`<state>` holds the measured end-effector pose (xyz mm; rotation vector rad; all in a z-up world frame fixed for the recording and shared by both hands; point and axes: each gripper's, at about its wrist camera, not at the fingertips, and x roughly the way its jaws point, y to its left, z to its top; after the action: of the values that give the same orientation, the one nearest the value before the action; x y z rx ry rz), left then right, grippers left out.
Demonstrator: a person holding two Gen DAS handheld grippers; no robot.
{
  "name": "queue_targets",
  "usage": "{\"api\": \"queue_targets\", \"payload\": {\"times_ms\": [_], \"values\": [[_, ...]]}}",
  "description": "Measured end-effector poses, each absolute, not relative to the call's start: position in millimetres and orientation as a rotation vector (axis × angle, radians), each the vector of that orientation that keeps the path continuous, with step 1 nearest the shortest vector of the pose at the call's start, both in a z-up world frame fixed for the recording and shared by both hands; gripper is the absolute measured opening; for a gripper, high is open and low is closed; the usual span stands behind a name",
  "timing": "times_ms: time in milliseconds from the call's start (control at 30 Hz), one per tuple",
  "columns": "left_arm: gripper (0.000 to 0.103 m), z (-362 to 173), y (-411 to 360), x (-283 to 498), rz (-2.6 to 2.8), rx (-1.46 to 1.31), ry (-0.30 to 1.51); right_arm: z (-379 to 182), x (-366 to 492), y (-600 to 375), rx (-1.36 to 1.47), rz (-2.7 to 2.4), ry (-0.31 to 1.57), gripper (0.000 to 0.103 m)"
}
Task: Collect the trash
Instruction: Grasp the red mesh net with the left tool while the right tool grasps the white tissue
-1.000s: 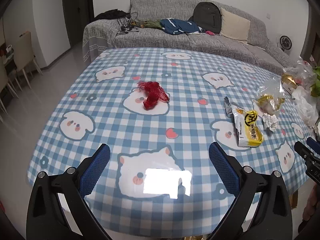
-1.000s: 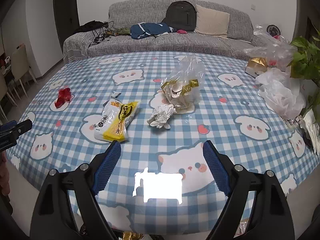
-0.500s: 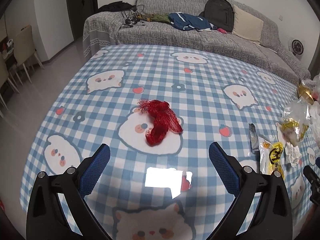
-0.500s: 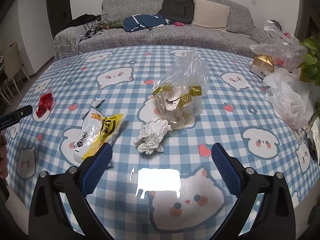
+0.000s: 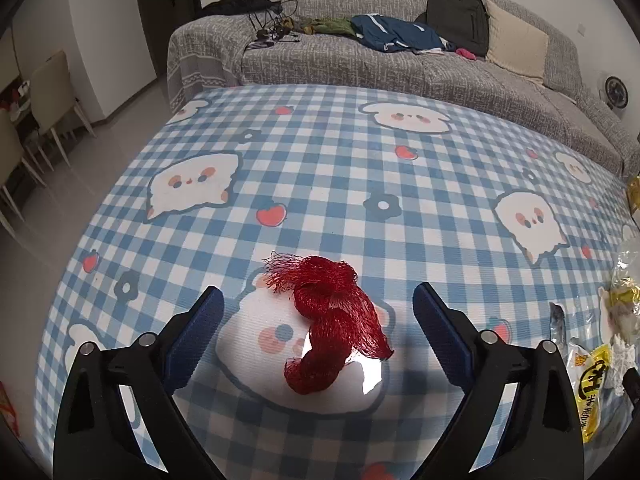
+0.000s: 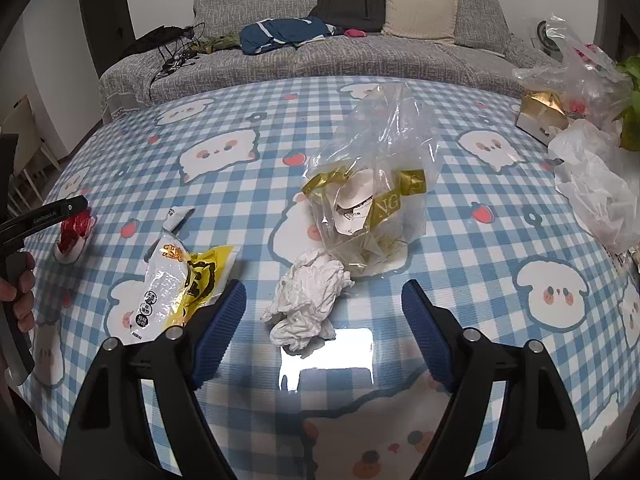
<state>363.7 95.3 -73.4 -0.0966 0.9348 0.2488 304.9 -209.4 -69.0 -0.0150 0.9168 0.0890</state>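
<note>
Left gripper (image 5: 318, 304), jaws apart, frames a red mesh net (image 5: 334, 320) at lower centre, possibly untouched; right gripper (image 6: 320, 300), jaws apart, frames crumpled tissue (image 6: 308, 300).

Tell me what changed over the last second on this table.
Both hand-held grippers moved forward over the table. The left hand-held gripper closed in on the crumpled red mesh net, which now sits between its open fingers. The right hand-held gripper advanced toward the crumpled white tissue, also open. Nothing was grasped; the trash lies where it was.
</note>
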Motion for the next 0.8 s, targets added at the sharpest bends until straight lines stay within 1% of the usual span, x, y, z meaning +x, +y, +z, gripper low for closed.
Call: {"api": "queue_targets", "payload": {"times_ms": [67,133,233,267,300,333,367,433,500,533,600,733,800], "values": [[0.084,-80,98,368,0.243,-0.117,0.953,-72,307,-207,-0.022,0.092,0.929,0.067],[0.077,-85,99,370,0.232,-0.126,0.971,-76,309,-205,-0.024,0.099,0.943,0.059],[0.071,-90,97,371,0.231,-0.124,0.982,-80,310,-202,-0.029,0.108,0.956,0.048],[0.069,-91,96,371,0.238,-0.116,0.977,-81,311,-201,-0.031,0.112,0.962,0.046],[0.065,-91,94,370,0.243,-0.104,0.974,-83,311,-200,-0.036,0.116,0.967,0.040],[0.059,-90,93,370,0.239,-0.101,0.972,-84,312,-199,-0.040,0.120,0.974,0.036],[0.055,-90,92,370,0.238,-0.098,0.972,-86,313,-198,-0.043,0.123,0.979,0.034],[0.042,-88,91,369,0.238,-0.094,0.974,-88,313,-197,-0.049,0.125,0.984,0.028],[0.036,-88,91,369,0.241,-0.095,0.974,-88,312,-196,-0.050,0.128,0.984,0.025],[0.030,-87,91,368,0.243,-0.094,0.972,-88,312,-195,-0.052,0.130,0.983,0.022],[0.024,-87,92,368,0.249,-0.097,0.967,-87,312,-194,-0.053,0.132,0.981,0.019],[0.017,-87,91,365,0.252,-0.090,0.961,-87,312,-194,-0.055,0.133,0.979,0.015],[0.017,-87,89,364,0.248,-0.089,0.961,-87,312,-194,-0.055,0.134,0.980,0.014]]}}
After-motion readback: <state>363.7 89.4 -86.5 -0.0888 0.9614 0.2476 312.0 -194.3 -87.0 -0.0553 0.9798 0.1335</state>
